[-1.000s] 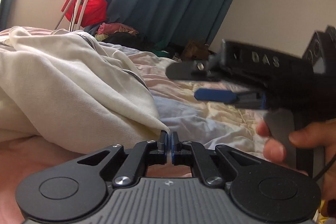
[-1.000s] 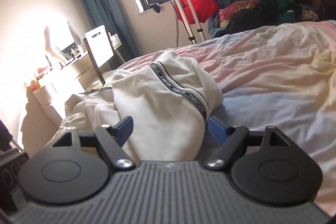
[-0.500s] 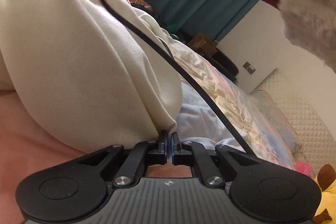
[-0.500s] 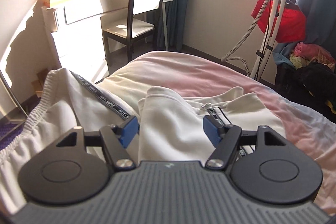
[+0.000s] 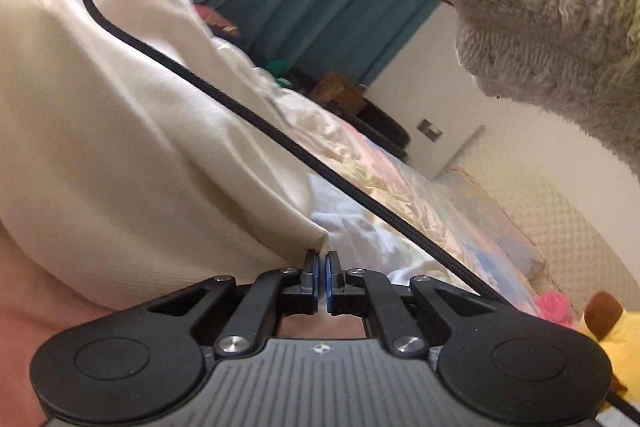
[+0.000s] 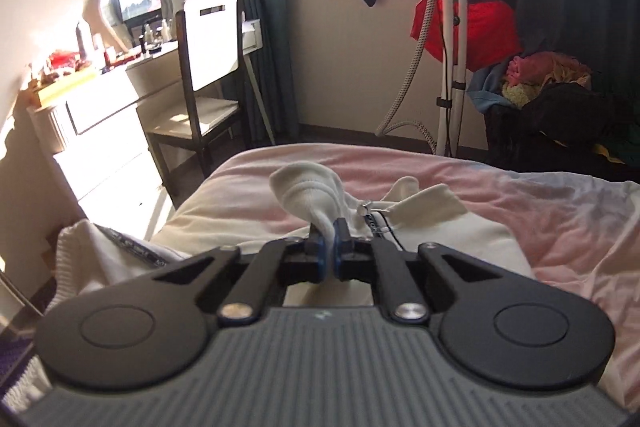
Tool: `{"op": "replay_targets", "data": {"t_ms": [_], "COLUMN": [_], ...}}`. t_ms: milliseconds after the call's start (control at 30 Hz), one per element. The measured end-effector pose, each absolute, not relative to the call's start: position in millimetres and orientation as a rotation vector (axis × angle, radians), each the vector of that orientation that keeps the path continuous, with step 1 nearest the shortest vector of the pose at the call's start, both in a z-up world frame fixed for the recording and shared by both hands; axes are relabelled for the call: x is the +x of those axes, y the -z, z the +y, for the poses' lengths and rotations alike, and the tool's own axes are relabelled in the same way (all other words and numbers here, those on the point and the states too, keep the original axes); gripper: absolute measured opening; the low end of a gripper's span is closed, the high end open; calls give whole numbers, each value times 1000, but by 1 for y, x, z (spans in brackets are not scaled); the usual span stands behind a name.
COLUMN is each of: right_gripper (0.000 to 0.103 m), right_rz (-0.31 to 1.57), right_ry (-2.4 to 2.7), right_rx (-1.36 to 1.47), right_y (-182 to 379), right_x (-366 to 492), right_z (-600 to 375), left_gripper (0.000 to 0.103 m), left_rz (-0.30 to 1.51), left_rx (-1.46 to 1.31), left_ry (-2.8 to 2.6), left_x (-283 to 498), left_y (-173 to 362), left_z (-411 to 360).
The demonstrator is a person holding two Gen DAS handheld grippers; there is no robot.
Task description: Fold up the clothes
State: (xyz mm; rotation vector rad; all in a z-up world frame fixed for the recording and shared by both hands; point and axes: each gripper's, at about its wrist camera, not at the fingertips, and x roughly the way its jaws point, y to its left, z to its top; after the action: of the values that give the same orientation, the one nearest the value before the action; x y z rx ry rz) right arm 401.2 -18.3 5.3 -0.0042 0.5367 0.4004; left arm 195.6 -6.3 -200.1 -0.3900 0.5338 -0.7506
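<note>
A cream zip-up garment (image 5: 132, 147) lies on the bed and fills the left of the left wrist view. My left gripper (image 5: 322, 267) is shut on a corner of its hem, low over the sheet. In the right wrist view the same garment (image 6: 436, 219) spreads over the bed, its zipper pull (image 6: 366, 207) showing. My right gripper (image 6: 328, 247) is shut on a ribbed cuff (image 6: 312, 187) of the garment, which bunches up just past the fingertips.
The bed sheet (image 6: 560, 211) is pink and pale blue. A black cable (image 5: 280, 143) and a fleece-sleeved arm (image 5: 540, 7) cross above the left gripper. Beyond the bed stand a chair (image 6: 208, 67), a dresser (image 6: 100, 131), a garment steamer (image 6: 448, 47) and a heap of clothes (image 6: 560, 99).
My right gripper has closed from open onto the cuff and now faces the window wall. My left gripper has stayed shut on the hem, with the garment lifted higher beside it.
</note>
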Motion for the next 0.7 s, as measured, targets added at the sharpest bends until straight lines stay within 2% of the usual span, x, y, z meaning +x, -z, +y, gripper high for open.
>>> {"op": "replay_targets", "data": {"t_ms": [167,300,533,700], "right_gripper": [7,7,8,8], "right_rz": [407,400,382,417], "right_ry": [-257,-98,184,317], "right_rx": [149,289,531,845], "right_y": [-65,-45,-10,68], "right_x": [367,313,220,151], "right_z": [-114,-207,-368,-447], "left_gripper": [3,3,3,3], "left_rz": [477,442,475,505], "left_rx": [-329,-266,-147,-119], "left_ry": [757,713,631,601], "left_x": [176,134,120,101], "left_y": [191,171,167,146], "left_z": [0,-5,-40,-37]}}
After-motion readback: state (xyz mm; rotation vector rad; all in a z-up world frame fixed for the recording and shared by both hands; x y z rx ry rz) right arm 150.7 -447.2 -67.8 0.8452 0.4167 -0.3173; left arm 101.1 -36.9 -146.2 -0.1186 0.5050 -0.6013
